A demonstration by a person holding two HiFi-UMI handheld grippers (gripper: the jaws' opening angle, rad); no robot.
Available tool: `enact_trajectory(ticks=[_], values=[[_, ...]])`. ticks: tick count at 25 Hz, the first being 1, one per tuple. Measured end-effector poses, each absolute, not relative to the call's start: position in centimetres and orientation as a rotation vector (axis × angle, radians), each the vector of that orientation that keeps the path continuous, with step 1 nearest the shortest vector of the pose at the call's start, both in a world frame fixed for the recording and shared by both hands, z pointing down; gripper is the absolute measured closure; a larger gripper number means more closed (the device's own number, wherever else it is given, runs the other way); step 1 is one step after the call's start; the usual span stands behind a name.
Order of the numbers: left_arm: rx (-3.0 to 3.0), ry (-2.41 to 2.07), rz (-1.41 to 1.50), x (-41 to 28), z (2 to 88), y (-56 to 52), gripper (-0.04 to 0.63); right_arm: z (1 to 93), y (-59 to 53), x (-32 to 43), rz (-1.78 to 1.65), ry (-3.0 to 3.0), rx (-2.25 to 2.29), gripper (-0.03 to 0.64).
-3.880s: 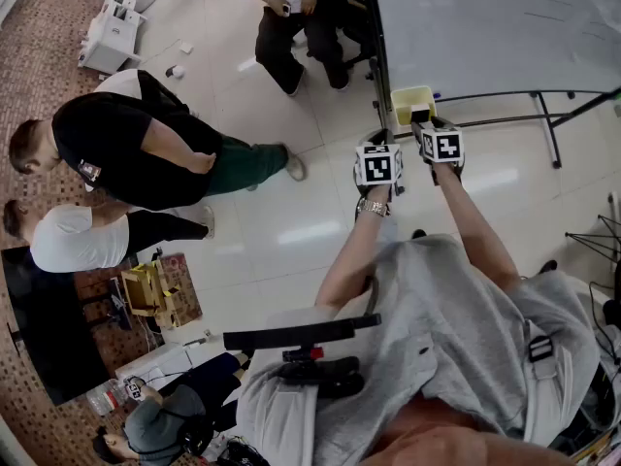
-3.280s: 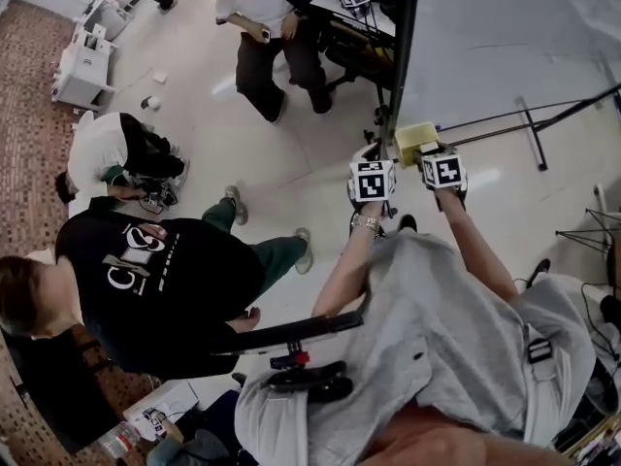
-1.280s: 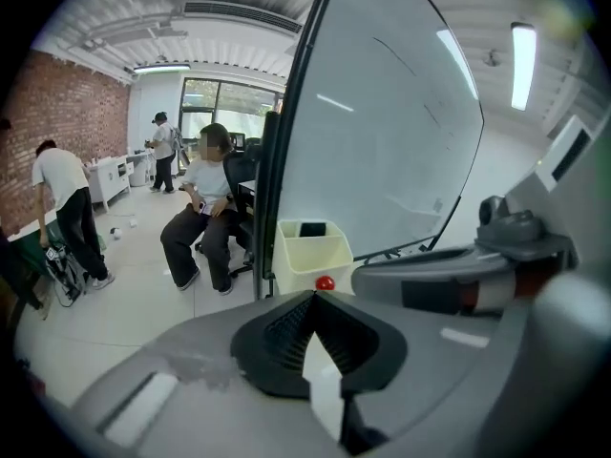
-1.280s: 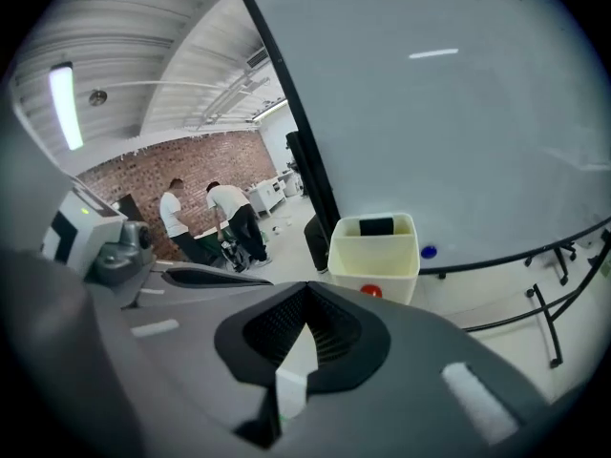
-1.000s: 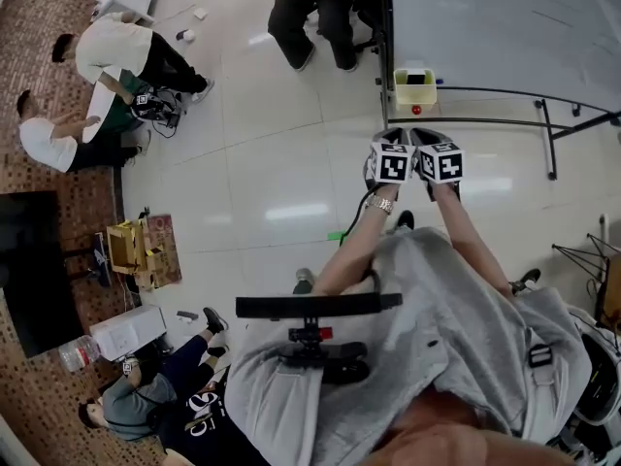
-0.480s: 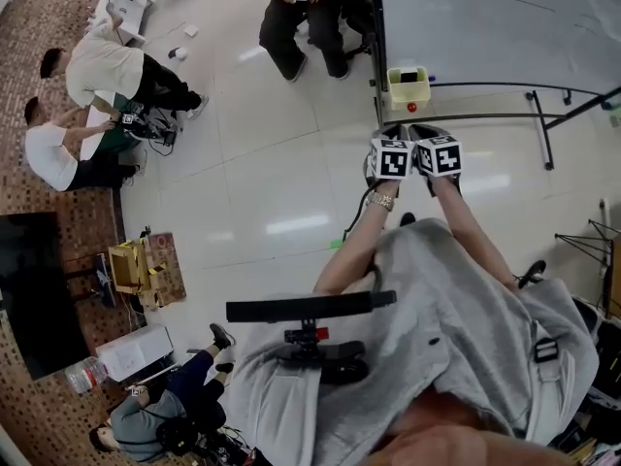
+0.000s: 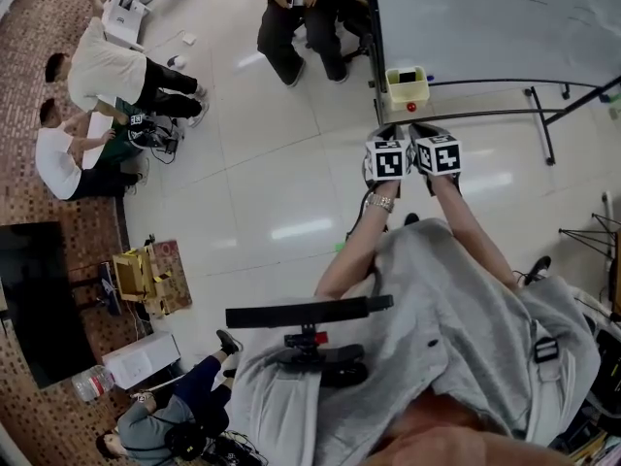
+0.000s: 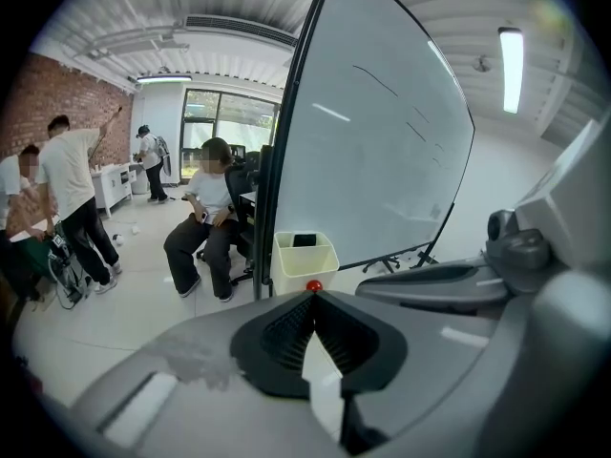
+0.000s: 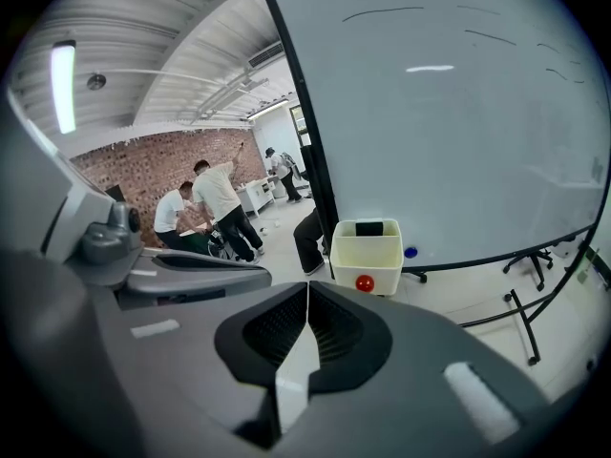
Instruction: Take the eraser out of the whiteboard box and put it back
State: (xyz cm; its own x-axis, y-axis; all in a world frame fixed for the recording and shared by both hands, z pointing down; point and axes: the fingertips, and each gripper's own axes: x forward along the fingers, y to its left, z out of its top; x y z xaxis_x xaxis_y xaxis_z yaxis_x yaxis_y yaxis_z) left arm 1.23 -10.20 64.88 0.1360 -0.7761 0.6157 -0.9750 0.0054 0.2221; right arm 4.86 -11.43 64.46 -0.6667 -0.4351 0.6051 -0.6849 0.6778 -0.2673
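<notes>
A pale yellow box hangs at the lower left corner of the whiteboard. A dark eraser lies inside it, against the board. In the gripper views the box stands a short way ahead with the eraser at its back. A red round knob sits on its front. My left gripper and right gripper are side by side, a little short of the box. Both are shut with nothing in them: left gripper, right gripper.
A person sits on a chair just left of the board. Other people work on the floor at the far left. The board's stand legs run across the white floor to the right. A blue dot sits on the board beside the box.
A few seconds ago both grippers were up at the box; now they are drawn back from it. Over the last second they have stayed put. People at the left have shifted.
</notes>
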Motion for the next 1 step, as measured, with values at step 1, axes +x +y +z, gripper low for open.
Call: enact_trajectory(ticks=[1], values=[[1.814, -1.684, 0.421, 1.29, 64.82, -10.20, 0.591, 64.46, -11.45, 5.01, 0.665, -2.386, 0.871, 0.615]])
